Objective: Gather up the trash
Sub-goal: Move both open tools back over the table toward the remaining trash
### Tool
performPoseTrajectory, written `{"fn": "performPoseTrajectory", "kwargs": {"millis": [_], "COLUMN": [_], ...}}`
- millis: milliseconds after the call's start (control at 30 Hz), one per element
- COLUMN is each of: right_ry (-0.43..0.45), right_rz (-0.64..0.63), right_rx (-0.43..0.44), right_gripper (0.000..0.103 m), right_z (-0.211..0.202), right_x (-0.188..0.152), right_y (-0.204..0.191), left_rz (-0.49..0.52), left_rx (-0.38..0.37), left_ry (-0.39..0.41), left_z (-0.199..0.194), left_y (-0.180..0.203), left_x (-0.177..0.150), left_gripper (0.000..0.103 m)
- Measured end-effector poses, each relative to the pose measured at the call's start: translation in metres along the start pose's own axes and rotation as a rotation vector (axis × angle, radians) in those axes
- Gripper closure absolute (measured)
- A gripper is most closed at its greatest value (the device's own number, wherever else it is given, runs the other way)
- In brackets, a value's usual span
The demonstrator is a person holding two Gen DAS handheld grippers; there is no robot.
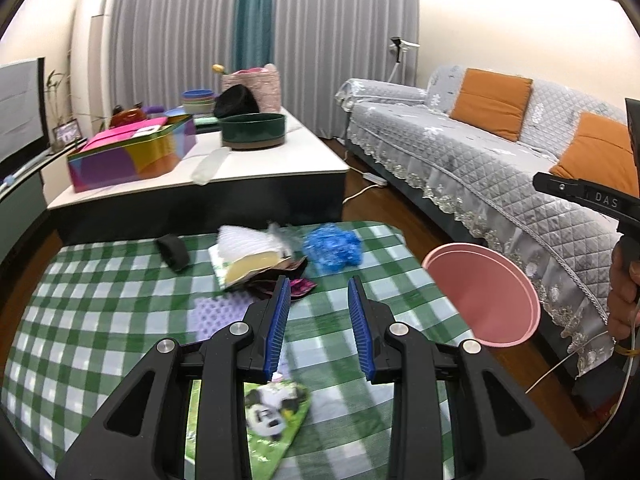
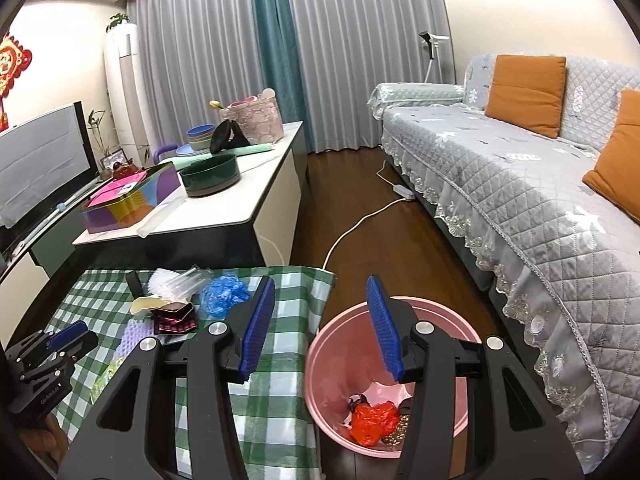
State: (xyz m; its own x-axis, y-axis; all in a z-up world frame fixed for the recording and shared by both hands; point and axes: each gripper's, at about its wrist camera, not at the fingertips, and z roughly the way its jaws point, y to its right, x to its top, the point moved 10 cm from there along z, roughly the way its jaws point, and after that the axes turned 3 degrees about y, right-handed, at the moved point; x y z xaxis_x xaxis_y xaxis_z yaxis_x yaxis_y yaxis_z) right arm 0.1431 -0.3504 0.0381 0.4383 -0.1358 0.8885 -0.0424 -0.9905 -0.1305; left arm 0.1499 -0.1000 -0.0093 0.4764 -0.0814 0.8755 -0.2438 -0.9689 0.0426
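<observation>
Trash lies on a green checked cloth [image 1: 100, 320]: a blue crumpled bag [image 1: 333, 249], a white and yellow wrapper [image 1: 250, 258], a dark wallet-like wrapper [image 1: 294, 280], a purple foam net [image 1: 218, 314], a small black object [image 1: 173, 254] and a panda packet [image 1: 276, 412]. My left gripper [image 1: 320, 320] is open and empty above the cloth, the panda packet just under it. My right gripper [image 2: 320, 324] is open and empty above the pink bin [image 2: 332, 360], which holds a red bag [image 2: 374, 420]. The bin [image 1: 484, 292] stands right of the cloth.
A low white table [image 2: 224, 204] behind the cloth carries a colourful tin [image 2: 132, 200], a green bowl [image 2: 210, 176] and dishes. A grey sofa [image 2: 520, 184] with orange cushions is on the right. A white cable [image 2: 360, 220] runs over the wooden floor.
</observation>
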Motion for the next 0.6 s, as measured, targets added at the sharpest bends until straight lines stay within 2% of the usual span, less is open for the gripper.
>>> {"fn": "performPoseTrajectory", "kwargs": {"millis": [600], "right_ry": [-0.022], "right_rz": [-0.027], "right_rx": [0.067], "right_gripper": [0.054], "right_z": [0.014], "right_x": [-0.003], "right_y": [-0.048], "left_rz": [-0.071], "left_rx": [0.112], "left_ry": [-0.005], "left_z": [-0.019], "left_y": [-0.075], "left_x": [-0.018], "left_gripper": [0.073]}}
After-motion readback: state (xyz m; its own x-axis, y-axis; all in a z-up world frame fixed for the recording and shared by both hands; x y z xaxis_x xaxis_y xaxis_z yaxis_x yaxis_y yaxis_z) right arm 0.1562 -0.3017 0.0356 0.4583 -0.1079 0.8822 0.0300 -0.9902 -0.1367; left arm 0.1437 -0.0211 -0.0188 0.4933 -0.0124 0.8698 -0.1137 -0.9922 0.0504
